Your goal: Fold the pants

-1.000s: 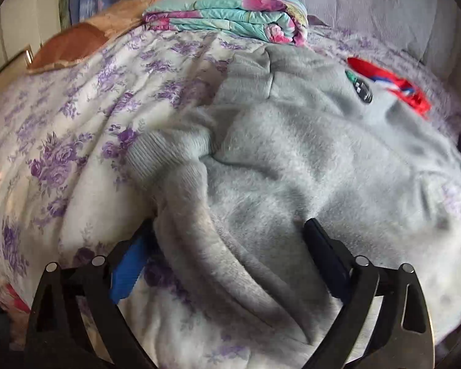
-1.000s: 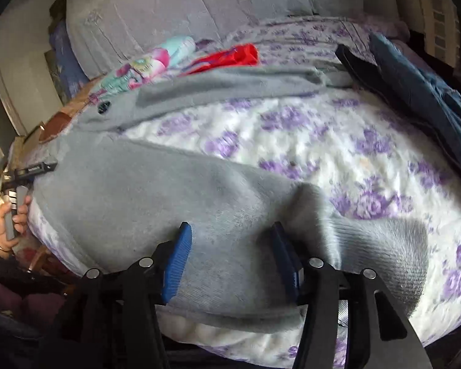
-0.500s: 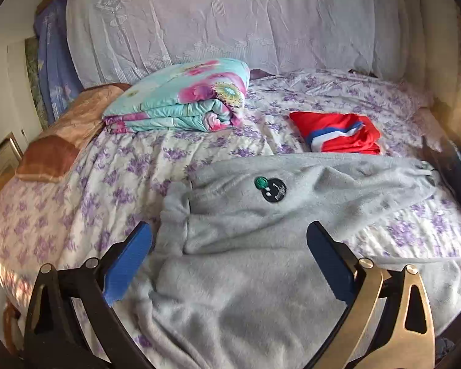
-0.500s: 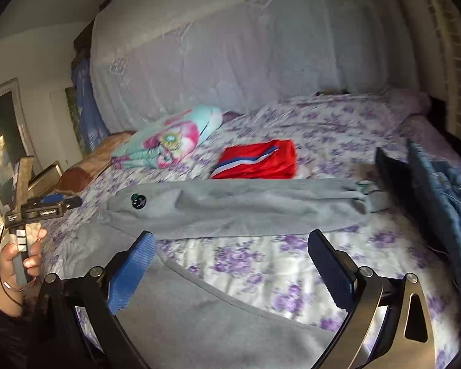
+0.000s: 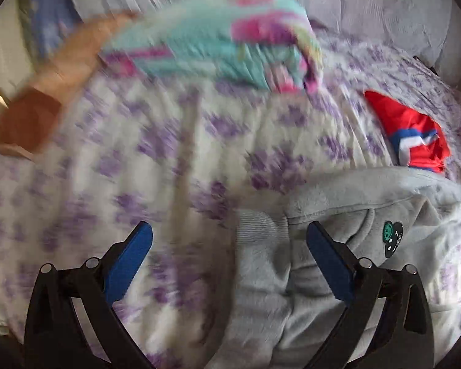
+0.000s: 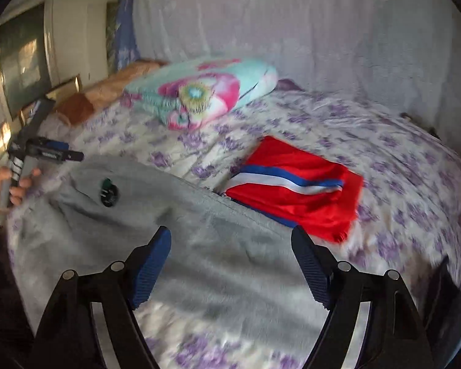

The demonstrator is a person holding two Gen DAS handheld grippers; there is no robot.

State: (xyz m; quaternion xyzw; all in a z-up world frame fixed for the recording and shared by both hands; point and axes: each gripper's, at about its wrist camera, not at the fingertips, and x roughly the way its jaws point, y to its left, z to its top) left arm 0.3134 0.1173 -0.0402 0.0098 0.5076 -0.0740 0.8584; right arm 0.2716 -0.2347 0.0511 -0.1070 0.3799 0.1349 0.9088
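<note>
Grey fleece pants [image 5: 347, 246] with a round dark badge [image 5: 392, 238] lie on the bed's floral sheet [image 5: 169, 153]. My left gripper [image 5: 229, 249] is open just above the waistband corner, which lies between the blue pads [image 5: 129, 261]. In the right wrist view the pants [image 6: 184, 230] spread across the lower half, badge [image 6: 108, 192] at left. My right gripper [image 6: 230, 261] is open above a pant leg, holding nothing. The left gripper [image 6: 73, 154] shows at the far left, held in a hand.
A folded red garment with white and blue stripes [image 6: 295, 187] lies just beyond the pants. A folded turquoise and pink blanket [image 6: 199, 92] and a brown cushion [image 6: 86, 101] sit at the head of the bed. A draped pale cloth [image 6: 292, 30] backs the bed.
Both grippers let go of the grey pants, opened and lifted. Since half a second ago, they dipped toward the pants: left at the waistband, right over a leg near the red garment.
</note>
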